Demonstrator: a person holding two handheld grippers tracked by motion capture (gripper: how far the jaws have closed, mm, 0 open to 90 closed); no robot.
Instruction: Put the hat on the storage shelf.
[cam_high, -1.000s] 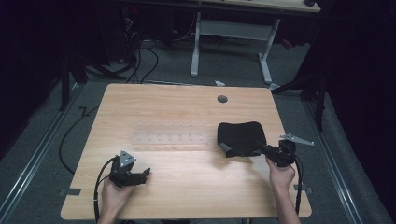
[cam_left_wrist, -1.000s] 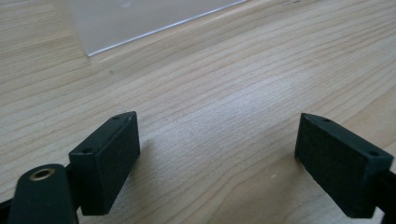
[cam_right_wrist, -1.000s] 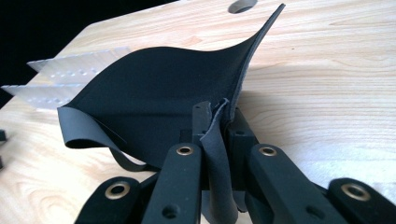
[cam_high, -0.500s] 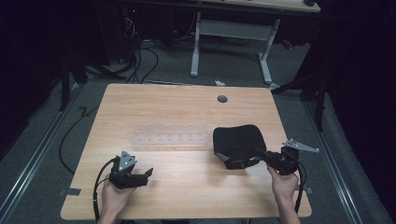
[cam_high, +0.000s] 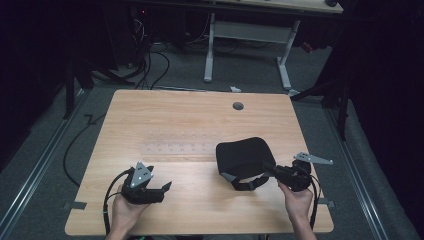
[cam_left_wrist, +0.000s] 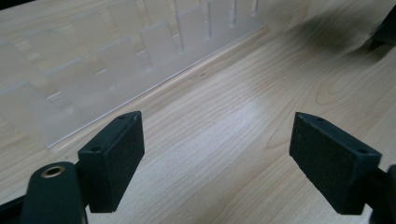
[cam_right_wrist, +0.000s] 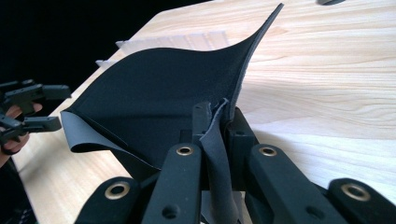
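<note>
A black flexible sheet (cam_high: 242, 155) lies curled on the right half of the wooden table (cam_high: 175, 115), its near edge lifted. My right gripper (cam_high: 267, 171) is shut on that near edge. In the right gripper view the jaws (cam_right_wrist: 217, 116) pinch the folded edge, and the sheet (cam_right_wrist: 159, 88) rises beyond them in a bowed curve. My left gripper (cam_high: 167, 187) is held over the front left of the table, open. In the left gripper view its pads (cam_left_wrist: 217, 154) stand wide apart above bare wood.
A clear plastic rack (cam_high: 177, 149) with several slots lies flat across the table's middle, just beyond the left gripper (cam_left_wrist: 116, 56). A round cable hole (cam_high: 238, 106) sits near the far edge. Desk legs and cables stand on the floor behind.
The right gripper has drawn the black sheet left and toward the front edge, and the sheet has curled up more. The left gripper has shifted slightly right and risen.
</note>
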